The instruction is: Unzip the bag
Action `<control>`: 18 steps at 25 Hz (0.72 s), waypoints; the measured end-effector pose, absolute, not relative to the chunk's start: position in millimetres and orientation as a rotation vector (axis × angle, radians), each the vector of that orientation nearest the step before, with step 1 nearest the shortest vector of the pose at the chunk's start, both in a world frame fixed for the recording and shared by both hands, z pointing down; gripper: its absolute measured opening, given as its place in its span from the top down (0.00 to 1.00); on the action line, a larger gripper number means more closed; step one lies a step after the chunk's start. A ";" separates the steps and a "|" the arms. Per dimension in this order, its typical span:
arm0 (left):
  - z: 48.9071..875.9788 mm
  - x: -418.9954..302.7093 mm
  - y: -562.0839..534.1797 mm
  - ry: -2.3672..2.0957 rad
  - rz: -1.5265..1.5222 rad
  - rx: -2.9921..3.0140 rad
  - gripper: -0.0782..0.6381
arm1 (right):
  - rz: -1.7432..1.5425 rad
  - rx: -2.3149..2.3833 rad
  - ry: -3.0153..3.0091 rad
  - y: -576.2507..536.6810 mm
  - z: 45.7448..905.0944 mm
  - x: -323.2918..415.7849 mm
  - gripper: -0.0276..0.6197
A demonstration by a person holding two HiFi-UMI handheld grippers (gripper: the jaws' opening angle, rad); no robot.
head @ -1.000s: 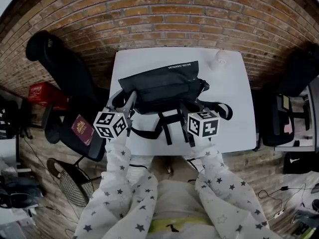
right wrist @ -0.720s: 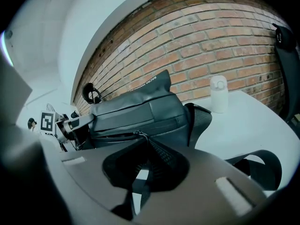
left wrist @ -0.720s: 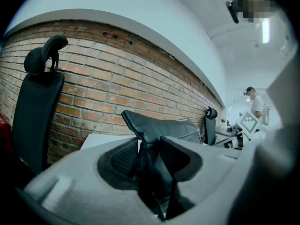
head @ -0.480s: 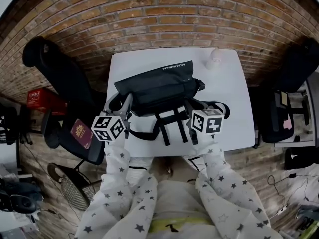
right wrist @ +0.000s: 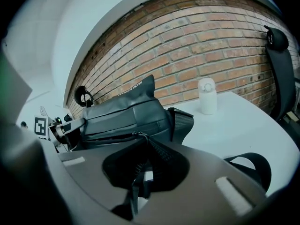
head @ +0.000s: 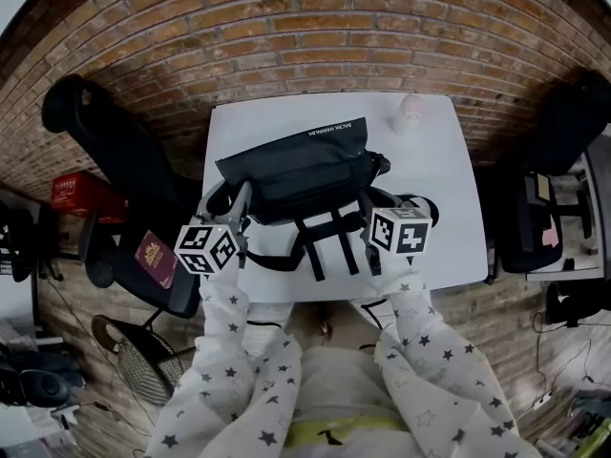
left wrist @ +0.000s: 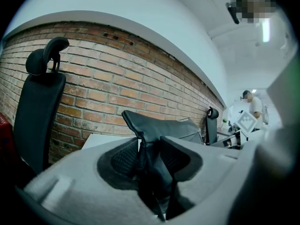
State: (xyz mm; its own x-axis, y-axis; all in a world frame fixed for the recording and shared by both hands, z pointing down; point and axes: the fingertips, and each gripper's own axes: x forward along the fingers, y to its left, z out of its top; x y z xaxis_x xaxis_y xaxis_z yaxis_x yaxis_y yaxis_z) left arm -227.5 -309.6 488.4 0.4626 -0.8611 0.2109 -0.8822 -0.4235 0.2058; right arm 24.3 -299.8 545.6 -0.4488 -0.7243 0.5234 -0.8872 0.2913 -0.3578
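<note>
A black bag [head: 301,170] lies across the white table [head: 439,189]. My left gripper [head: 243,197] is at the bag's left end; in the left gripper view its jaws [left wrist: 147,149] are shut on a raised fold of the bag [left wrist: 159,125]. My right gripper [head: 368,201] is at the front of the bag near its right end. In the right gripper view it [right wrist: 143,165] is shut on the zipper pull [right wrist: 139,171], and the zipper [right wrist: 108,135] gapes along the bag [right wrist: 126,111] to the left.
Black straps [head: 329,241] trail from the bag toward the table's near edge, and a strap loop [right wrist: 253,165] lies at the right. A small white bottle [head: 410,113] stands at the far right corner. Black office chairs [head: 105,141] flank the table before a brick wall.
My right gripper has slid a little to the right along the bag's front, still shut. The left gripper and the fold it holds have not moved.
</note>
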 end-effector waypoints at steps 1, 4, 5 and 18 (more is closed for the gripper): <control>488.5 -227.8 -309.6 -1.492 0.104 2.428 0.69 | 0.901 1.486 -2.296 -300.6 545.6 27.1 0.93; 488.8 -228.4 -309.8 -1.494 0.102 2.425 0.69 | 0.923 1.521 -2.281 -302.8 547.3 37.9 0.93; 488.8 -228.7 -309.9 -1.495 0.101 2.424 0.69 | 0.929 1.526 -2.277 -303.2 548.2 40.9 0.93; 489.1 -230.0 -309.1 -1.504 0.095 2.419 0.69 | 0.946 1.573 -2.250 -309.3 551.6 56.6 0.93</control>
